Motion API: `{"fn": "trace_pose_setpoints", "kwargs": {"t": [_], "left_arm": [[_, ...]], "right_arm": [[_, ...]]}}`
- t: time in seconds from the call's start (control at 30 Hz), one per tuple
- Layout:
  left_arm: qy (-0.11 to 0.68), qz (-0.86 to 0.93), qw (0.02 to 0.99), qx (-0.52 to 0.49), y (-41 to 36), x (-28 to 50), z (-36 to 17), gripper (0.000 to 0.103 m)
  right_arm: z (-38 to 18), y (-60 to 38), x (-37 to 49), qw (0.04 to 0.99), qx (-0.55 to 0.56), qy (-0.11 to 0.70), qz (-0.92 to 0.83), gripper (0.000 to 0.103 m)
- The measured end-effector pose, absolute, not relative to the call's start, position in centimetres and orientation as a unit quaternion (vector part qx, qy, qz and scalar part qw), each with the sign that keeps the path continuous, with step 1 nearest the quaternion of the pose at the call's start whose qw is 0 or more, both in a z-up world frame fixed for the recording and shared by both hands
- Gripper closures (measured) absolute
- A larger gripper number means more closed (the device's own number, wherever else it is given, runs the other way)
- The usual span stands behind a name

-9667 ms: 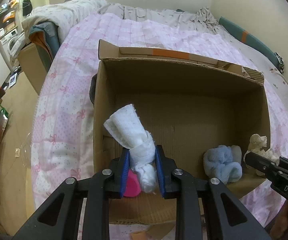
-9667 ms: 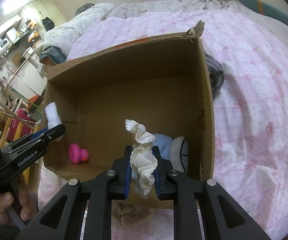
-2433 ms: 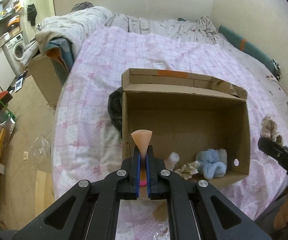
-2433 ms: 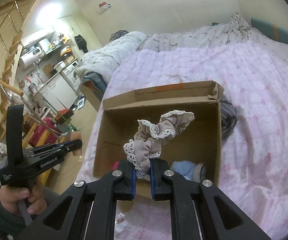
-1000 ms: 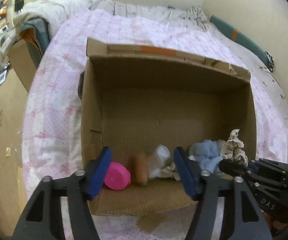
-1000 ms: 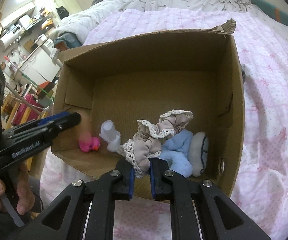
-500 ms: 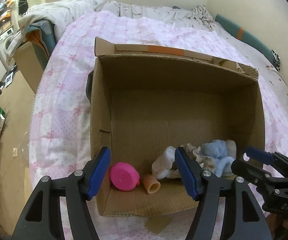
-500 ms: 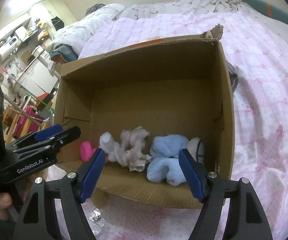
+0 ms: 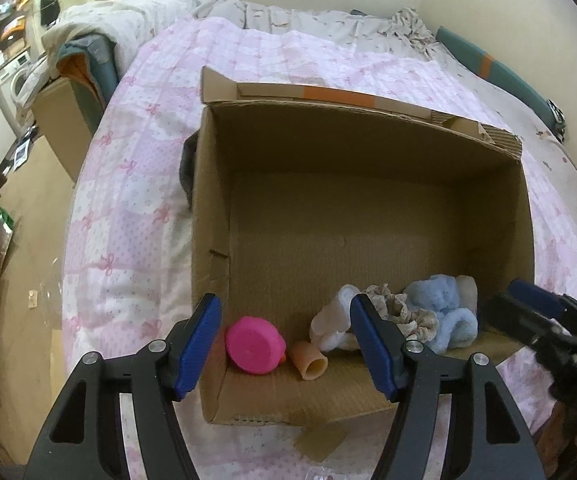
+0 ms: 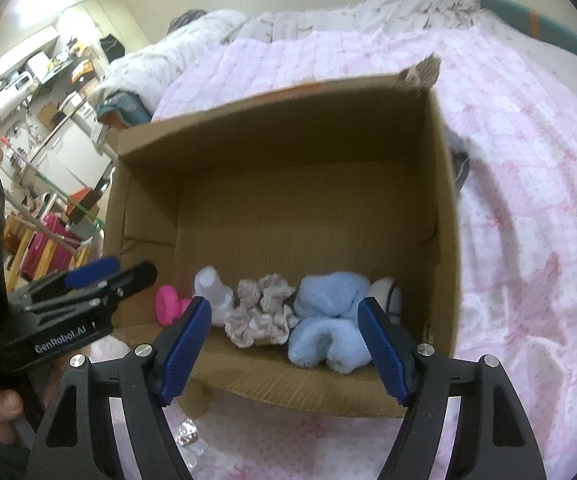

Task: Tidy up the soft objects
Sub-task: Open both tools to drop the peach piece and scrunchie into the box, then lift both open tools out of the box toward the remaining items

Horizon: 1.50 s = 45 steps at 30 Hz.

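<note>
Now both hands are empty. Our left gripper (image 9: 284, 344) has fingers spread wide, nothing between them; our right gripper (image 10: 284, 346) is the same, fingers apart and gripping nothing.

All soft things we can see sit in the cardboard box (image 9: 208, 208) on the bed (image 9: 136, 160), lined along the box's near wall: pink round toy (image 9: 253, 345) toward the near-left corner, peach tube (image 9: 309, 364) just beside it, white roll (image 9: 334, 320), frilly scrunchie (image 10: 260, 312), blue fluffy piece (image 10: 330, 328), and a white item with dark trim (image 10: 386, 294) at the near-right corner.

Judging the step: release looks done, so the next job is clearing out and finding another piece. To do it well, we'd lift both grippers straight up over the near wall so no finger snags the scrunchie or drags the blue piece. Keep fingers wide while leaving. The far half of the box floor is bare, so later drops could go deeper instead of piling on the near row. Something clear and crinkly (image 10: 190, 438) lies on the bed before the box; can't tell what it is.
</note>
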<state>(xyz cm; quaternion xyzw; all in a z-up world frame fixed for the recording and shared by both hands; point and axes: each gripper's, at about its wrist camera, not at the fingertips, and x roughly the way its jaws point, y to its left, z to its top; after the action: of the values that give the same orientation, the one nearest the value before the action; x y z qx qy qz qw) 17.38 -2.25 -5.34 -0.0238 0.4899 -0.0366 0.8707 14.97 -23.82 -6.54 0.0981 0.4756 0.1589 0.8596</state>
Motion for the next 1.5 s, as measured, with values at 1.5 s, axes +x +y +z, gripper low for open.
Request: {"fn": "trace_pose_setpoints", "kwargs": {"t": [1.5], "left_arm": [[0.515, 0.024, 0.855, -0.055, 2.0, 8.1, -4.5, 0.039]], "right_arm": [[-5.7, -22.5, 6.7, 0.852, 0.103, 0.482, 0.175, 0.023]]}}
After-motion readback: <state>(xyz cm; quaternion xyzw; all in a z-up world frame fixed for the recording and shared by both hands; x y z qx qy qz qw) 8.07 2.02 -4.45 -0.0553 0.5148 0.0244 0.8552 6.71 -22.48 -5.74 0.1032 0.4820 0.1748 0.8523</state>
